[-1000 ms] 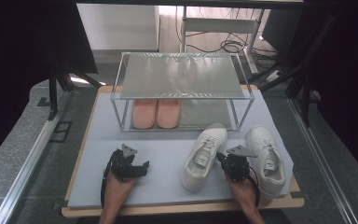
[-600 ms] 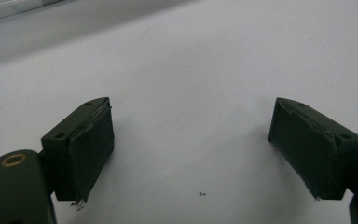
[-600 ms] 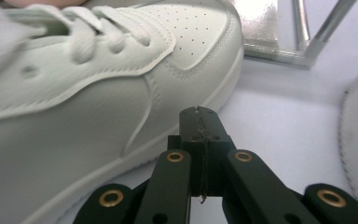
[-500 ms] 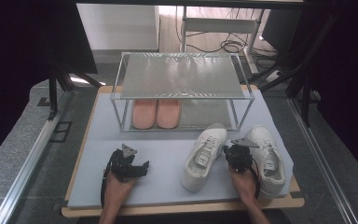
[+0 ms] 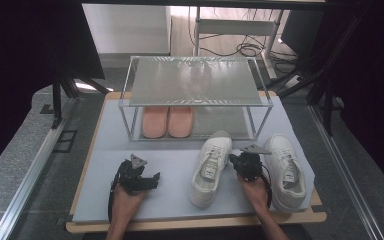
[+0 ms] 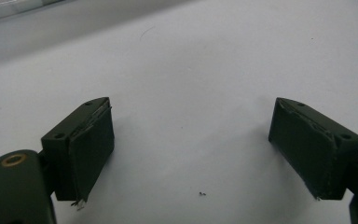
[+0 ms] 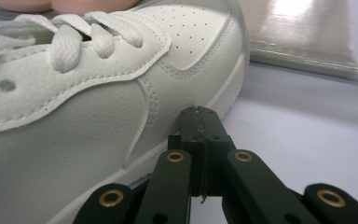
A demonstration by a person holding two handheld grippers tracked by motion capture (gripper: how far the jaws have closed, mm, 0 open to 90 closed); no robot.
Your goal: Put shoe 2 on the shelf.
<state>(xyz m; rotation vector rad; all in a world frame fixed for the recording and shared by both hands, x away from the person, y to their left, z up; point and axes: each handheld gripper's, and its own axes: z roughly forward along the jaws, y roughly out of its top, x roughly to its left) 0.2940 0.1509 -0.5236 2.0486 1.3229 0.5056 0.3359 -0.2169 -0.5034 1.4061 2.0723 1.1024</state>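
Note:
Two white lace-up sneakers lie on the pale mat [image 5: 170,155], toes toward the rack: the left sneaker [image 5: 210,167] and the right sneaker [image 5: 286,170]. My right gripper [image 5: 235,160] sits low between them, shut with nothing in it. In the right gripper view its closed tips [image 7: 199,114] rest against the sole edge of the left sneaker [image 7: 74,93], near the toe. My left gripper [image 5: 152,179] rests on the mat at the front left, apart from the shoes. Its jaws stand wide open over bare mat [image 6: 191,149].
A two-level metal rack [image 5: 195,82] stands at the back of the mat, with a pair of pink slippers [image 5: 167,121] on its lower shelf. The rack's lower edge [image 7: 307,51] runs just beyond the sneaker's toe. The table's front edge [image 5: 195,222] is near my forearms.
My right gripper has moved away from me and a little left, between the two sneakers, up against the left one. The left gripper has stayed put.

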